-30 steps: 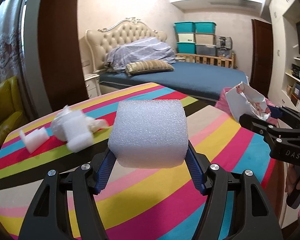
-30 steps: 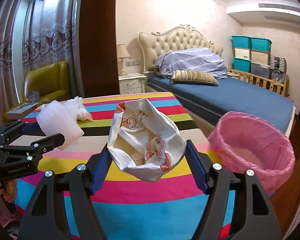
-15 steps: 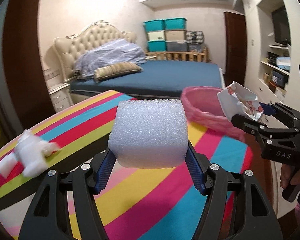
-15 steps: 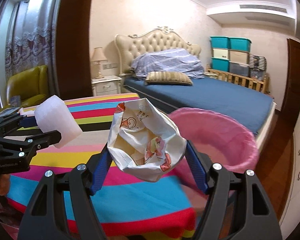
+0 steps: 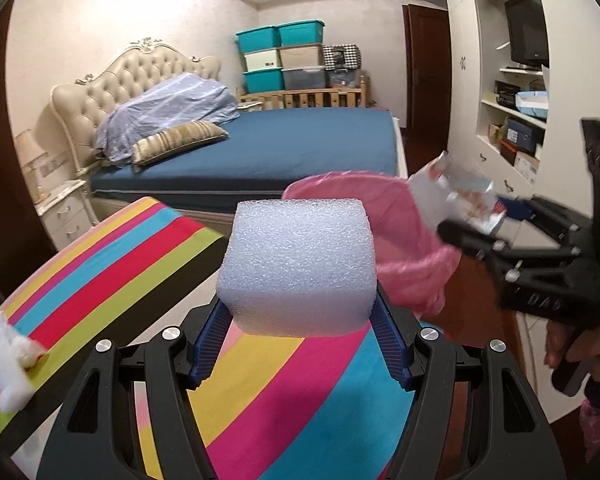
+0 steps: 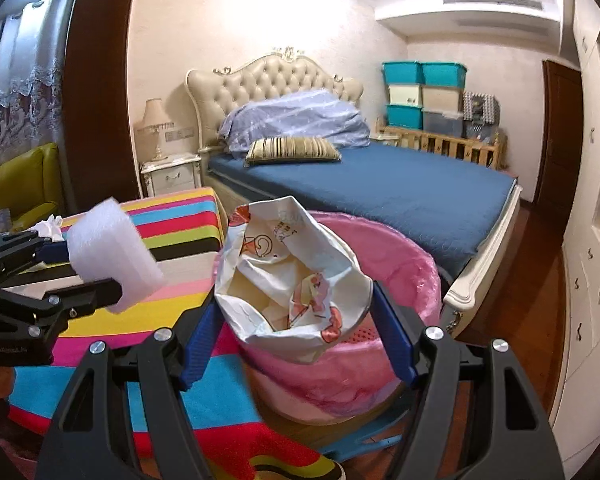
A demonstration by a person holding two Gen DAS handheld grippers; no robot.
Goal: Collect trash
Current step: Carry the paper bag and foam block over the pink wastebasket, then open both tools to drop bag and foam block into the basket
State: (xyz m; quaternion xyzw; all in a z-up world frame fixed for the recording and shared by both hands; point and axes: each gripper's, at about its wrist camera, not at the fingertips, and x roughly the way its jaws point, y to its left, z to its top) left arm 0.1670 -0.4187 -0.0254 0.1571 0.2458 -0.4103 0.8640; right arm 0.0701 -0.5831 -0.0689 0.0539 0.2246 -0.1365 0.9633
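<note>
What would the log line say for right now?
left gripper: holding foam block | right gripper: holding crumpled paper bag over pink-lined bin | white scraps on striped table

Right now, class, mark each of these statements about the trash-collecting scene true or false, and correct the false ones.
1. The left tool grips a white foam block. True.
2. The right tool is empty. False: it holds a crumpled white printed paper bag.
3. The bin lined with pink plastic stands beside the striped tablecloth. True.
4. The paper bag already lies inside the bin. False: it remains clamped above the rim.
5. No trash remains on the cloth. False: white crumpled scraps lie there.
</note>
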